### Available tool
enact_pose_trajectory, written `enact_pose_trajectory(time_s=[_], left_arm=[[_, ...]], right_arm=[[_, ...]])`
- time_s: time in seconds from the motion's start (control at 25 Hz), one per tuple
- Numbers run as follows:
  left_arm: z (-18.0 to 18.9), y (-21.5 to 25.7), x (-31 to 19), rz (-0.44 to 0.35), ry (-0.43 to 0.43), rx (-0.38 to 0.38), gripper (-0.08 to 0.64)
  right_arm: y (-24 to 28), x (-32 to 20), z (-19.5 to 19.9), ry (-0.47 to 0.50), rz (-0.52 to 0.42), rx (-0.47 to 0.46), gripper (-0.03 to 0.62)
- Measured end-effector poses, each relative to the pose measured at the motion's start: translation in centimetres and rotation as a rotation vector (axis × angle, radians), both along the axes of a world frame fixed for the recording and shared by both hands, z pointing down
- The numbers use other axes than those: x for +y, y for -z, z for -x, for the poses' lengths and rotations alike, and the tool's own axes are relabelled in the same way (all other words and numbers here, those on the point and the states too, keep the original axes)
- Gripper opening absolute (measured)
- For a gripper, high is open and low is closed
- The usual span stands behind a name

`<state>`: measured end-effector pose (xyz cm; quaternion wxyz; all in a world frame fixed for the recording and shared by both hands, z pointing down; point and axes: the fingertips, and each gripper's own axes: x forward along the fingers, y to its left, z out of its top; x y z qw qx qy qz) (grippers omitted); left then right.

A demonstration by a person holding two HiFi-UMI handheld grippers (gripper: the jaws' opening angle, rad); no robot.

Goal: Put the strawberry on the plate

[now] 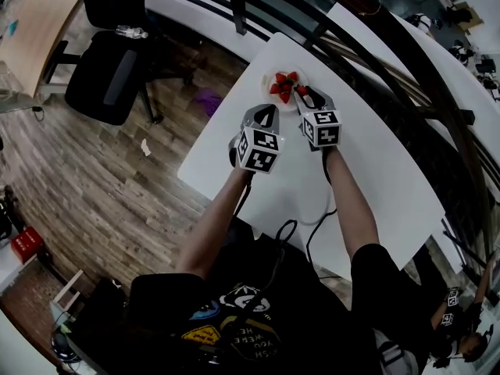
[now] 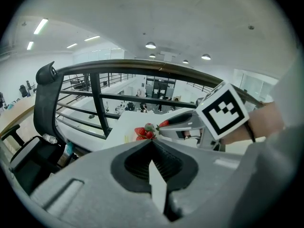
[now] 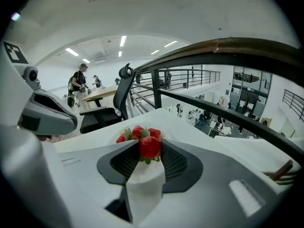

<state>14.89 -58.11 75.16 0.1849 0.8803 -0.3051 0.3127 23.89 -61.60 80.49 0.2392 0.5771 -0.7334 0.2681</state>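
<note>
Right claw [image 1: 305,94] is clenched on a strawberry [image 3: 150,147], holding it at the near right edge of the plate [image 1: 266,79]. Other strawberries [image 1: 283,84] lie piled on that plate, at the far end of the white tabletop [image 1: 367,170]. Left claw [image 2: 151,141], just left of the right one, is closed on nothing.
</note>
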Motion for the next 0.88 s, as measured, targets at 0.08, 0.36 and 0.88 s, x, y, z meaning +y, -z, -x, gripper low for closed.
enact_pose_trajectory(time_s=[0.08,0.36,0.88], left_arm=[[0.3,0.0,0.6,0.005,-0.005,-0.002,0.005],[1.6,0.0,1.4,0.03,0.018,0.003,0.005],[3.3,3.0,2.6,0.016,0.059,0.037,0.005]], right_arm=[[-0.9,-0.2,0.1,0.009,0.017,0.012,0.14],[-3.0,-0.6,0.6,0.019,0.068,0.075,0.14],[0.9,0.5,0.2,0.01,-0.028,0.049,0.21]])
